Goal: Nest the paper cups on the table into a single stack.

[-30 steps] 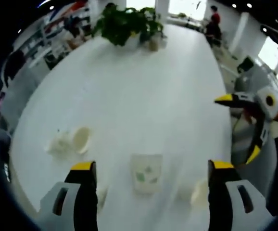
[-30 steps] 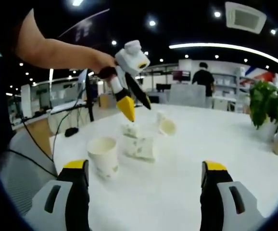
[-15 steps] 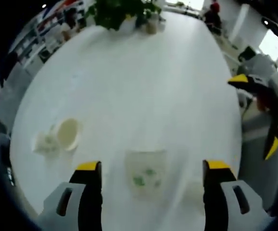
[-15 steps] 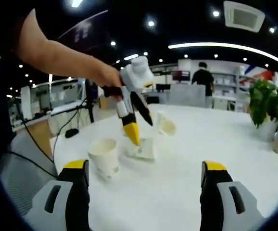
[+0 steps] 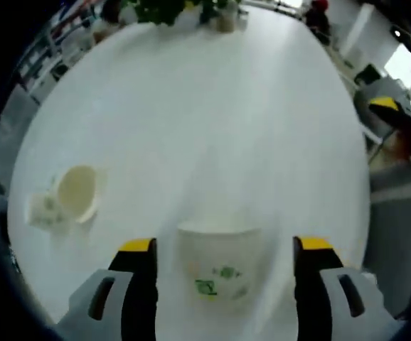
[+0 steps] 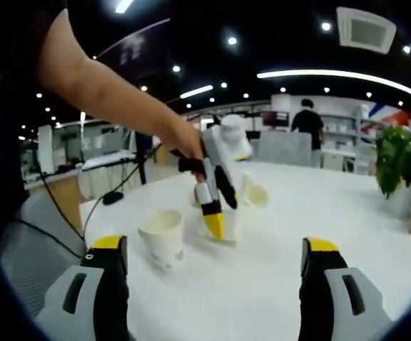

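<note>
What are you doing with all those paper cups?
A person is gathering paper cups on a white table using a hand-held gripper in each hand. The left hand-held gripper is open around an upright cup, not yet squeezing it. The right hand-held gripper waits open. Another cup lies tipped over nearby.

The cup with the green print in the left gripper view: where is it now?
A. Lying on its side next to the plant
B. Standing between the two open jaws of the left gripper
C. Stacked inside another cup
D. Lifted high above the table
B: the cup with the green print stands on the table between the two spread jaws of the left gripper.
</note>
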Demonstrator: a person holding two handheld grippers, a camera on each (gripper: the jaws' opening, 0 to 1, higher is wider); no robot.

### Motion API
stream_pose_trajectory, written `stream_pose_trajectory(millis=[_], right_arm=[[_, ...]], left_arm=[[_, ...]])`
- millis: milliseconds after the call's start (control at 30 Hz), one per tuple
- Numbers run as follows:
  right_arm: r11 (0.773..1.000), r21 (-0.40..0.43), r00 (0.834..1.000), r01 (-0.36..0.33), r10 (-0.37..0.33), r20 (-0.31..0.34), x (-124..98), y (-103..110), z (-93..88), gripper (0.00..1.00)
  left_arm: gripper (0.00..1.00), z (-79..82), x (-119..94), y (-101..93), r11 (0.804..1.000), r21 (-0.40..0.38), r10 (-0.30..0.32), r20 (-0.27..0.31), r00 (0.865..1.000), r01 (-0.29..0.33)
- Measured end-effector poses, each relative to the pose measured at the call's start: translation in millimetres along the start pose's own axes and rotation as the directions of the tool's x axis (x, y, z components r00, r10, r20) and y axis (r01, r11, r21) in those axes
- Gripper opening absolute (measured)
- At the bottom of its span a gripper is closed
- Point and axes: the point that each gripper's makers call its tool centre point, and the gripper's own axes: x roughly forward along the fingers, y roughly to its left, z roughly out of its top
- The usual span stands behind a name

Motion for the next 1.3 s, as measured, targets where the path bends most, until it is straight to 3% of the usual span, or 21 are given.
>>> stream_pose_trajectory(millis=[367,600,700,933,1300], right_arm=[[0.999,0.03,1.0,0.023,-0.024,0.006,-2.0,-6.6,0.8,1.0],[0.999,0.031,1.0,0.025,-0.025,0.006,-1.8,-6.4,1.1,1.0],[0.999,0.035,1.0,0.027,-0.028,0.007,-1.9,-7.2,1.4,1.0],[0.999,0.039,1.0,0.03,-0.03,0.009,-2.1,-7.8,1.7,1.0],[0.999,0.04,1.0,0.03,-0.03,0.001,-1.9,-7.3,0.4,0.99]], left_arm=[[0.66,-6.8,14.9,4.7,0.999,-0.047,-0.008,-0.026,1.0,0.007],[0.5,-6.4,19.1,0.5,0.996,-0.076,-0.046,-0.037,0.998,0.043],[0.48,-8.6,21.4,-0.8,0.996,-0.079,-0.052,-0.049,0.997,0.048],[0.45,-7.3,18.9,0.3,0.995,-0.093,-0.046,-0.032,0.998,0.043],[0.42,1.8,11.0,6.1,0.996,-0.076,-0.03,0.046,0.998,0.034]])
